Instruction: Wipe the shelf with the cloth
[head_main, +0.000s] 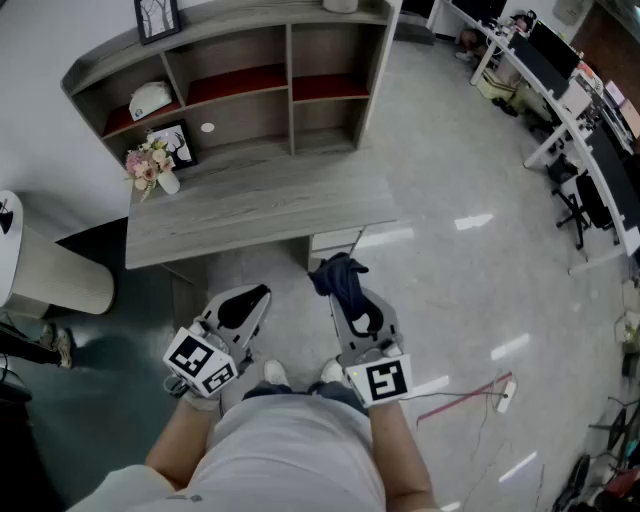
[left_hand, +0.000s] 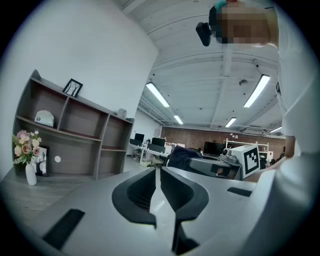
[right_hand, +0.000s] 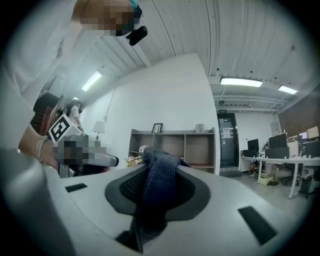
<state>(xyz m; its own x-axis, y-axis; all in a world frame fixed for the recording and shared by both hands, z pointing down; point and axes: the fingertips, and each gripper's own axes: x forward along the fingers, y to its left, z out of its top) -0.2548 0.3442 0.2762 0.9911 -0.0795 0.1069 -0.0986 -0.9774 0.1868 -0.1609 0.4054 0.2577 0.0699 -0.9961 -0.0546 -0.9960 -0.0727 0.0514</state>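
Grey polished floor (head_main: 450, 290) takes up most of the head view. On it stands a grey wood-grain shelf unit (head_main: 250, 205) with red-lined compartments and a broad lower ledge, at about eleven o'clock from the two grippers and well apart from them. The left gripper (head_main: 262, 293) is held roughly level at seven o'clock in that view, its jaws drawn together with nothing between them. The right gripper (head_main: 342, 290), just beside it at five o'clock, has its jaws clamped on a dark blue cloth (right_hand: 157, 190), which bunches over the tips and hangs down the slot. At the ledge's nine o'clock end stands a pink flower bunch in a white vase (head_main: 152, 163), with a black-framed picture (head_main: 178, 143) just behind it at one o'clock.
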